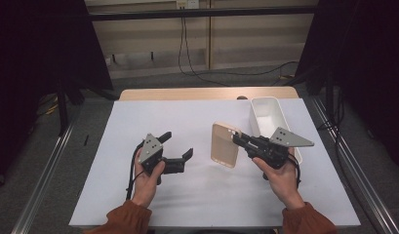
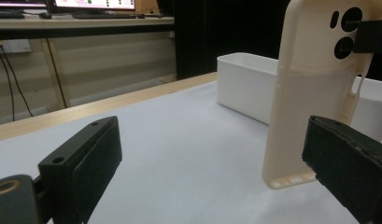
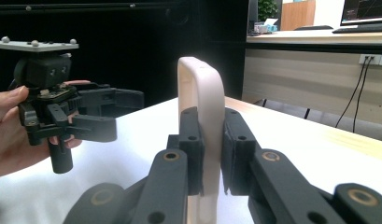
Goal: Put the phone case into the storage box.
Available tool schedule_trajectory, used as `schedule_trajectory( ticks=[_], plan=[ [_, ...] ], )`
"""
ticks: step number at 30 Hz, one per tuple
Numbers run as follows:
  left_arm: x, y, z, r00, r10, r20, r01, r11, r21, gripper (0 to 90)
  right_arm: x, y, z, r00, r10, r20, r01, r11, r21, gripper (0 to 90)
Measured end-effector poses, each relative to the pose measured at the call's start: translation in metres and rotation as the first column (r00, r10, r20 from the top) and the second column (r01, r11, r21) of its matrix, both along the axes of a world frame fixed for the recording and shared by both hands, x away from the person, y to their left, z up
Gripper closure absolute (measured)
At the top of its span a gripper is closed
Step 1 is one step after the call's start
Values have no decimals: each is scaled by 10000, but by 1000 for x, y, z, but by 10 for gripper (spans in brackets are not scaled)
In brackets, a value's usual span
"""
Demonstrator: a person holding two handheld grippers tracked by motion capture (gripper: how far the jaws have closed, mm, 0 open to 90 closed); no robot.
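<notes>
Pinching the beige phone case [image 1: 224, 145] by one edge, the right gripper [image 1: 239, 139] holds it above the white table cover [image 1: 197, 195], just beside the white bin [image 1: 270, 117]. The left gripper [image 1: 177, 145] stands apart, jaws spread, nothing between them.

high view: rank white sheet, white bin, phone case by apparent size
1. white sheet, by far the largest; it covers most of the table.
2. white bin and phone case: close. The bin looks slightly longer, but the right hand-held gripper hides part of it and lifts the case nearer the camera.
</notes>
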State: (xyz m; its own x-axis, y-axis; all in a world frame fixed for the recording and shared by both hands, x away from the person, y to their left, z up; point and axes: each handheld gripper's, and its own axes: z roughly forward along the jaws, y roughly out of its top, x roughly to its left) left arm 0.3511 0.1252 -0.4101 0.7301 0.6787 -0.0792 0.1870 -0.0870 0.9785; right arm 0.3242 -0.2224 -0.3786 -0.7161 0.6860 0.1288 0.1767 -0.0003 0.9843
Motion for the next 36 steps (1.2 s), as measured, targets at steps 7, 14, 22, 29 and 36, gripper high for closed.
schedule_trajectory(
  ticks=[7, 14, 22, 29, 36],
  plan=[
    [-6, 26, -1, 9992, 373, -150, -374, 9993, -56, 43, -1, -6, 4, 9999, -157, 14, 157, 9998, 107, 804],
    [-13, 46, 0, 9963, 864, 16, -864, 9962, 70, 37, -2, -14, 6, 9995, -292, 114, 290, 9994, 163, 804],
    [-22, 72, -1, 9902, 1396, -88, -1396, 9902, 63, 34, 1, -21, 7, 9989, -440, 155, 439, 9990, 81, 804],
    [-33, 98, -7, 9845, 1754, 24, -1754, 9842, 223, 45, 3, -27, 9, 9985, -465, 295, 458, 9987, 224, 804],
    [-36, 105, -7, 9768, 2132, 184, -2135, 9769, 128, 43, 8, -31, 10, 9977, -612, 280, 603, 9976, 344, 803]
  ],
)
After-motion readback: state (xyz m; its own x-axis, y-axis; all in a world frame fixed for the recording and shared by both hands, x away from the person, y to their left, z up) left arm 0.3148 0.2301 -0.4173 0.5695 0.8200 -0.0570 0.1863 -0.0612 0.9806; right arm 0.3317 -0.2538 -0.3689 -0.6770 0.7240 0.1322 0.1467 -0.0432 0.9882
